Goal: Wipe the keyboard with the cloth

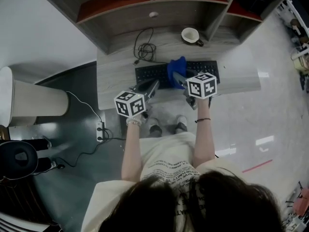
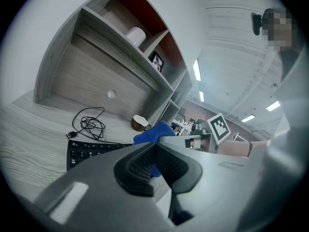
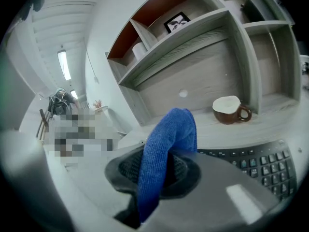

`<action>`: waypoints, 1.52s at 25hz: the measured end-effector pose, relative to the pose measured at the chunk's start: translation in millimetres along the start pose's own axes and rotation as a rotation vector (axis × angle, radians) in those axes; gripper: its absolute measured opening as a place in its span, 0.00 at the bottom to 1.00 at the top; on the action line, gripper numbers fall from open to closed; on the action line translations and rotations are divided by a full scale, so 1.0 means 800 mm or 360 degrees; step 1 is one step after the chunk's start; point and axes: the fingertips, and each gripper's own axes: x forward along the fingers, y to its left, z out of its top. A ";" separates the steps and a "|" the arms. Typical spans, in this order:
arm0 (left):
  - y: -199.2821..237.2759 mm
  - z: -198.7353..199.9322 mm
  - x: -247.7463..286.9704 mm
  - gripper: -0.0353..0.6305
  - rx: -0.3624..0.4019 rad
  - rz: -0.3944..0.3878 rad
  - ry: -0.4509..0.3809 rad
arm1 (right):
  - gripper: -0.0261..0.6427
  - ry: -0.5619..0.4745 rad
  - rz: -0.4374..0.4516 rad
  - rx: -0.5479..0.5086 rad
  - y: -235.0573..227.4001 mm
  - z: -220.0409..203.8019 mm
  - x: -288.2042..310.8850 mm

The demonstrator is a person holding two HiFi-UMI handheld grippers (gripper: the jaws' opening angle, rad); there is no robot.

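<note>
A black keyboard (image 1: 154, 73) lies on the grey wooden desk (image 1: 116, 81), seen also in the left gripper view (image 2: 91, 151) and the right gripper view (image 3: 260, 166). My right gripper (image 1: 180, 79) is shut on a blue cloth (image 1: 176, 67), which stands up over the keyboard's middle. In the right gripper view the cloth (image 3: 169, 139) hangs folded between the jaws of that gripper (image 3: 154, 174). My left gripper (image 1: 152, 87) is held at the desk's front edge, left of the cloth, over the keyboard's left part. Its jaws (image 2: 155, 161) are shut with nothing in them.
A brown-and-white mug (image 1: 191, 36) stands behind the keyboard on the right. A coiled black cable (image 1: 145, 47) lies behind it on the left. Shelves (image 1: 145, 4) rise at the desk's back. A white bin (image 1: 29, 98) and a power strip (image 1: 100, 131) are on the floor at left.
</note>
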 end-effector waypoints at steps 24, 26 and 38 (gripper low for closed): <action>0.041 0.003 -0.033 0.06 -0.0016 0.0017 0.0017 | 0.13 0.0018 0.0025 0.0002 0.032 -0.002 0.046; 0.044 0.002 -0.037 0.06 -0.0016 0.0019 0.0021 | 0.13 0.0018 0.0028 -0.0001 0.037 -0.002 0.049; 0.057 0.005 -0.055 0.06 -0.0012 0.0014 0.0026 | 0.13 0.0012 0.0030 -0.0004 0.057 -0.003 0.064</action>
